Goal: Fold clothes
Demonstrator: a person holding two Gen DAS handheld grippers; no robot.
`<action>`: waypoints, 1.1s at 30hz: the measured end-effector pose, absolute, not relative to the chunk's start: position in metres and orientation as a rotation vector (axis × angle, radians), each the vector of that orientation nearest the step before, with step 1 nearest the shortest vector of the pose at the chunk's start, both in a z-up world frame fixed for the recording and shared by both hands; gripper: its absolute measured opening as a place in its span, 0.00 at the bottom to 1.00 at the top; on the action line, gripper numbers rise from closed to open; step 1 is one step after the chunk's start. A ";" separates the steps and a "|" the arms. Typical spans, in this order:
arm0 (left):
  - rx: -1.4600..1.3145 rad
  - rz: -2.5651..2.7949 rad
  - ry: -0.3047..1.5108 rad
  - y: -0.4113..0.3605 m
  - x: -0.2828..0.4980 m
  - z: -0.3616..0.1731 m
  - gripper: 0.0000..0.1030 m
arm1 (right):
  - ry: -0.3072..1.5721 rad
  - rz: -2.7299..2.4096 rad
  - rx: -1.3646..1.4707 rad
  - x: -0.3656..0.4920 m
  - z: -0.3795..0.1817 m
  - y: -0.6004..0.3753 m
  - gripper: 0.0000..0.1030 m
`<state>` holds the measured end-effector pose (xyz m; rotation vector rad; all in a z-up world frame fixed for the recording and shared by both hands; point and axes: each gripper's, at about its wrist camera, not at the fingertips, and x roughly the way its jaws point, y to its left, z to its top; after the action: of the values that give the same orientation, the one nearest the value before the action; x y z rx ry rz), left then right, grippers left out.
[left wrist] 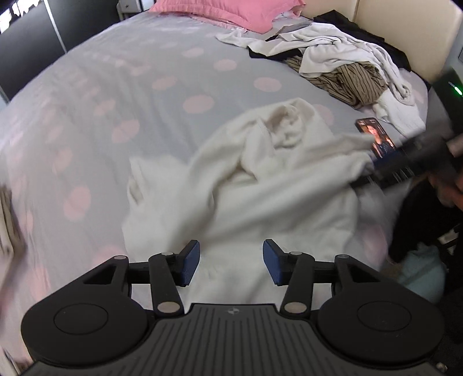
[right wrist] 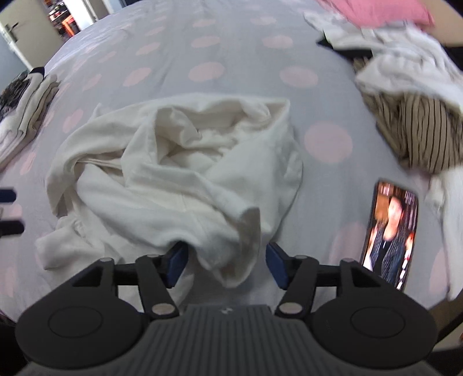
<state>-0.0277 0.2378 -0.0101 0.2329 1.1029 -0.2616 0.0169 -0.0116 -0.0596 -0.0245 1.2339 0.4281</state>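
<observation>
Between spread hand-held gripper (right wrist: 224, 264) fingers, white garment (right wrist: 179, 179) hem; bedspread (right wrist: 231, 43) beyond bare.

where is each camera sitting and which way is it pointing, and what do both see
Left wrist: rides on the left gripper, facing up the bed over the white garment; its open fingers show, and the right gripper enters blurred.
Right wrist: rides on the right gripper, looking at the same crumpled white garment; its open fingers straddle a bunched fold.
Shared: garment, phone, striped clothes pile, pink pillow.
</observation>
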 end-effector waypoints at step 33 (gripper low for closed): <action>0.339 -0.127 1.135 0.235 0.041 -0.035 0.07 | 1.172 0.568 -0.037 0.017 -0.062 0.024 0.12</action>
<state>0.0409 0.2355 -0.0348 0.3386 1.1350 -0.1267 0.0172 0.0241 -0.0617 -0.0373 1.1724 0.5682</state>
